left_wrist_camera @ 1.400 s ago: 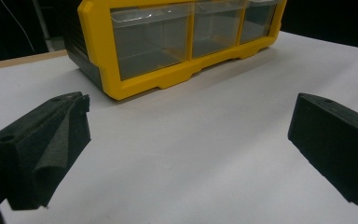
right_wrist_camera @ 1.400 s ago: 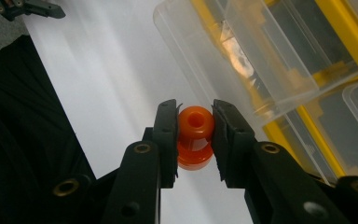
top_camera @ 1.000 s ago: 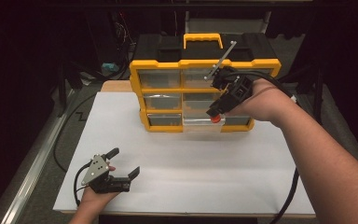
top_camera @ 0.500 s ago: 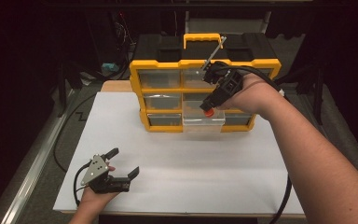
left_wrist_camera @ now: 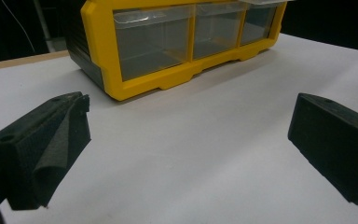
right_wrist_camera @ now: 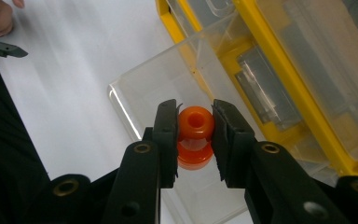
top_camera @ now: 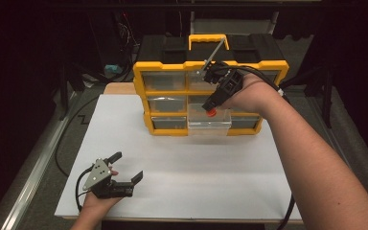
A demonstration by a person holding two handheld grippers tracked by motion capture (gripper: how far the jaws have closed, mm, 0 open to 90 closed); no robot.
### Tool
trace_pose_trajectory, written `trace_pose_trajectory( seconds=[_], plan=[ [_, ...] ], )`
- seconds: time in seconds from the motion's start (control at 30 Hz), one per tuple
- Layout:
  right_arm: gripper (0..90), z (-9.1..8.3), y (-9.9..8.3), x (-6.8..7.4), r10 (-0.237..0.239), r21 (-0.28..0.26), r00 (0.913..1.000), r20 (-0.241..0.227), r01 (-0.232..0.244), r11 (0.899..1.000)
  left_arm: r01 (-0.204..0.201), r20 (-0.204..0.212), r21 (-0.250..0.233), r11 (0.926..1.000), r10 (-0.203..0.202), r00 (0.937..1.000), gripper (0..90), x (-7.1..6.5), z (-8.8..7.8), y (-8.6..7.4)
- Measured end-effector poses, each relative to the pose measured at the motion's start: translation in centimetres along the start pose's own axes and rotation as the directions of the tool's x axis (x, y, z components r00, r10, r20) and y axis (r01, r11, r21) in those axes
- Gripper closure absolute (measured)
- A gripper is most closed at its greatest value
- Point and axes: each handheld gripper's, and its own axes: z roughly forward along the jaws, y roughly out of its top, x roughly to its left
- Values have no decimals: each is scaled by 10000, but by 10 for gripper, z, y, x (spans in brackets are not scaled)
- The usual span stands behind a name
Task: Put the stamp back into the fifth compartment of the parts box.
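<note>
— While the right gripper [right_wrist_camera: 195, 135] hangs over the pulled-out clear drawer [top_camera: 210, 123], how much of the job would you call done?

— Most of it, I'd judge. Its jaws are pinching a small orange spool-shaped piece [right_wrist_camera: 195, 128], one pad on each side, and in the right gripper view that piece sits directly above the drawer's open well. The drawer itself is out of the bottom row of the yellow organizer [top_camera: 209, 69], at the middle, near the front edge of the cabinet.

— So what is left?

— Lowering and letting go of the orange piece, then probably pushing the drawer back in. The well looks empty beneath it, as far as I can see through the clear plastic.

— And the left gripper [top_camera: 127, 167]?

— Idle, it seems. It rests at the near left of the white sheet [top_camera: 182, 177], well apart from the organizer, jaws spread wide with nothing between them; the left gripper view looks across bare sheet toward the cabinet's bottom drawers.
</note>
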Motion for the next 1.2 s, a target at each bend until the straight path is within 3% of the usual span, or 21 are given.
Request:
trace_pose_trajectory(
  seconds=[0.6,1.2],
  plan=[
    [734,23,-4,-3,21,214,10000,23,-22,9998,-20,33,6,10000,20,10000,3,0,0,0],
    [733,26,-9,-4,129,127,9999,33,-129,9998,-36,31,5,10000,36,10000,3,0,0,0]
  ],
)
